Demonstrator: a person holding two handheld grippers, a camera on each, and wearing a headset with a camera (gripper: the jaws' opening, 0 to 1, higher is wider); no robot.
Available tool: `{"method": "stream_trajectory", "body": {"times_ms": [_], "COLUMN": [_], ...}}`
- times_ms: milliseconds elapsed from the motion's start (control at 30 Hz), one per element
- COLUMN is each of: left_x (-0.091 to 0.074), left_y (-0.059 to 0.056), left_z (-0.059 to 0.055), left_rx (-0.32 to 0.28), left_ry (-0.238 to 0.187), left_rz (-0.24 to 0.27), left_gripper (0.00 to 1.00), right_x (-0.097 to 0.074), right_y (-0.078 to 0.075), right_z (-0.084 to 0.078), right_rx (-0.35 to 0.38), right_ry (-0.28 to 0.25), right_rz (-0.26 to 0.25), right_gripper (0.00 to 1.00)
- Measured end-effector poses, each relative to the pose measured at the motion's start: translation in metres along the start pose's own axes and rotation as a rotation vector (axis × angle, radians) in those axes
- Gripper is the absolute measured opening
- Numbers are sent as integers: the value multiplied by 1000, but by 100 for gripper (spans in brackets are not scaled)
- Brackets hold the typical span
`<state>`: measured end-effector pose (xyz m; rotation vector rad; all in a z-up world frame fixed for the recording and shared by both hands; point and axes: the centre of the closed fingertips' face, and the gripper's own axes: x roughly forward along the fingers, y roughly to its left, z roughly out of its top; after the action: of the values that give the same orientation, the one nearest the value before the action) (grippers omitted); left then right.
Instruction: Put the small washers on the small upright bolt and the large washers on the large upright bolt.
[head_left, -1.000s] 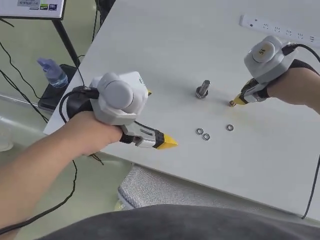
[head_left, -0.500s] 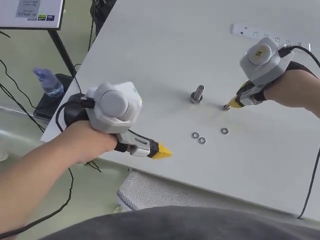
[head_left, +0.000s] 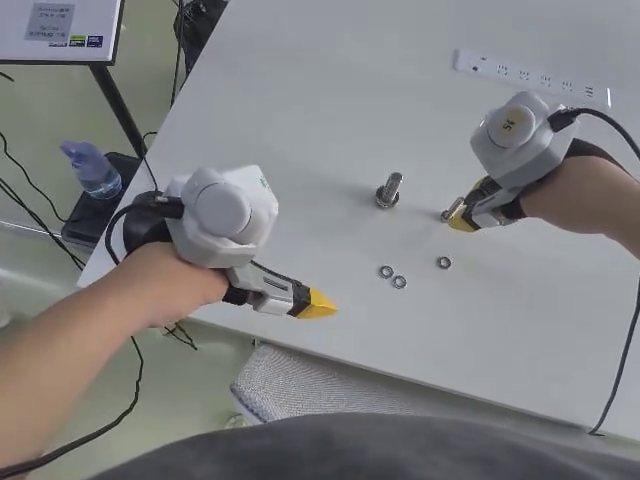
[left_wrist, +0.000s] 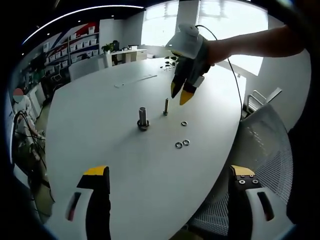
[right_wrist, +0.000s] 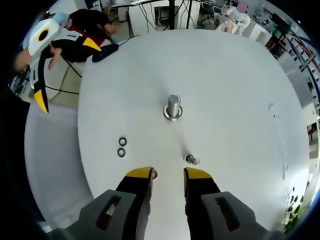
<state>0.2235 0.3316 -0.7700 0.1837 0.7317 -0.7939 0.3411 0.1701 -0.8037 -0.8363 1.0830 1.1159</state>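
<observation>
- On the white tabletop (head_left: 300, 120), three silver ring washers (head_left: 400, 282) lie at 6 o'clock of the large upright steel bolt (head_left: 389, 190).
- Right gripper (head_left: 462, 220), jaws narrowly apart and empty, hovers beside the small upright bolt (head_left: 449, 211), at 3 o'clock.
- Left gripper (head_left: 318, 305) gapes wide and empty at 7 o'clock.

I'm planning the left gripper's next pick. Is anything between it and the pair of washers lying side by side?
Nothing visible. Only bare table lies between the left gripper and the pair of washers; the large bolt and small bolt stand beyond them.
</observation>
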Motion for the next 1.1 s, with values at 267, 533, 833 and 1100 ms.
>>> {"method": "stream_trajectory", "body": {"times_ms": [267,533,833,1100], "left_x": [-1,-1,-2,-3], "left_y": [-1,-2,0,-1], "left_z": [-4,-4,-5,-3], "left_rx": [-3,-5,-20,-9], "left_ry": [8,7,2,6], "left_rz": [-3,-2,14,4], "left_gripper": [98,97,97,96], "right_x": [-1,0,6,19], "right_y": [13,30,37,33], "right_z": [-11,-21,-24,-25], "right_rx": [-1,11,18,30], "right_ry": [10,12,9,13], "right_rz": [8,31,36,31], "right_gripper": [26,26,27,26]}}
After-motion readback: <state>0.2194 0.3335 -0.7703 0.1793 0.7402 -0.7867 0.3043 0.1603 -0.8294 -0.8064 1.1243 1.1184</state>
